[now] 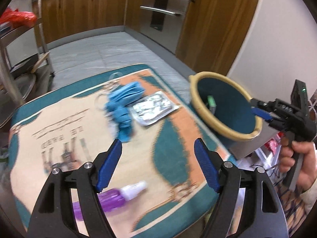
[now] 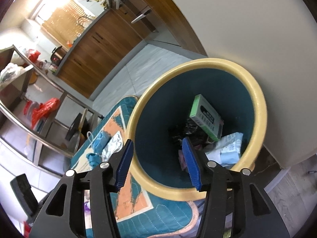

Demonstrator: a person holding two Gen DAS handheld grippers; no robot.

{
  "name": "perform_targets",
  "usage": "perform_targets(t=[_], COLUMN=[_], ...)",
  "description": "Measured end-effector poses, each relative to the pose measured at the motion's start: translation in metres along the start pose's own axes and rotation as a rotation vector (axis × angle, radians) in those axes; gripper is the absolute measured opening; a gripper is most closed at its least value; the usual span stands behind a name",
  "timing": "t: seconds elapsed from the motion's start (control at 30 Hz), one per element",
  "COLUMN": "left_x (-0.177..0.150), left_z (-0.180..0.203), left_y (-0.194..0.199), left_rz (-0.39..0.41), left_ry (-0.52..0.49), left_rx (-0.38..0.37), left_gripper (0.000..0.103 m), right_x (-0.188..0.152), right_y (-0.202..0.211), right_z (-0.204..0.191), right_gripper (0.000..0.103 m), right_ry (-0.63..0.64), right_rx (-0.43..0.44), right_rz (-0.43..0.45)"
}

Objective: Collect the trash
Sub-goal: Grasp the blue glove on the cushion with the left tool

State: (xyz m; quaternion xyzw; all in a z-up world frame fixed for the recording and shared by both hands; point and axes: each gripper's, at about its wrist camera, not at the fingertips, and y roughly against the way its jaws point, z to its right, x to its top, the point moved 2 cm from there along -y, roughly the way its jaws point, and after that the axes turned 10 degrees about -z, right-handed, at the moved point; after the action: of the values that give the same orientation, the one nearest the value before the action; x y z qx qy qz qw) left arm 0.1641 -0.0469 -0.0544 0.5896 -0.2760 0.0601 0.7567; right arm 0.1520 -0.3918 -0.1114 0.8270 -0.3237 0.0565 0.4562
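A teal bin with a cream rim is held tilted at the right edge of a teal and peach mat. My right gripper is shut on the bin's rim, one finger inside and one outside. Inside lie a green box, a pale packet and dark wrappers. My left gripper is open and empty above the mat. Ahead of it lie a crumpled blue face mask and a silver foil packet. A purple spray bottle lies just under it.
The mat covers a low table. Wooden kitchen cabinets and a steel oven stand behind, across a grey tiled floor. A metal rack with red bags stands to the left. A white wall is behind the bin.
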Motion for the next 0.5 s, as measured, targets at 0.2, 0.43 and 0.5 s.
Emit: perform_targets(t=[0.2,0.43,0.5], left_x=[-0.005,0.0,0.007], left_z=[-0.04,-0.058,-0.062], left_y=[0.003,-0.02,-0.028], left_rz=[0.011,-0.017,-0.02], left_ry=[0.088,0.159,0.19], left_rx=[0.017,-0.009,-0.027], left_gripper=[0.074,0.074,0.074], right_x=[-0.008,-0.017,-0.02], right_y=[-0.009,-0.014,-0.016], right_z=[-0.024,-0.046,-0.05], right_gripper=[0.054,0.054,0.054], right_ry=[0.076,0.166,0.182], right_rx=[0.002,-0.014,-0.02], right_rz=[-0.029,-0.052,-0.056])
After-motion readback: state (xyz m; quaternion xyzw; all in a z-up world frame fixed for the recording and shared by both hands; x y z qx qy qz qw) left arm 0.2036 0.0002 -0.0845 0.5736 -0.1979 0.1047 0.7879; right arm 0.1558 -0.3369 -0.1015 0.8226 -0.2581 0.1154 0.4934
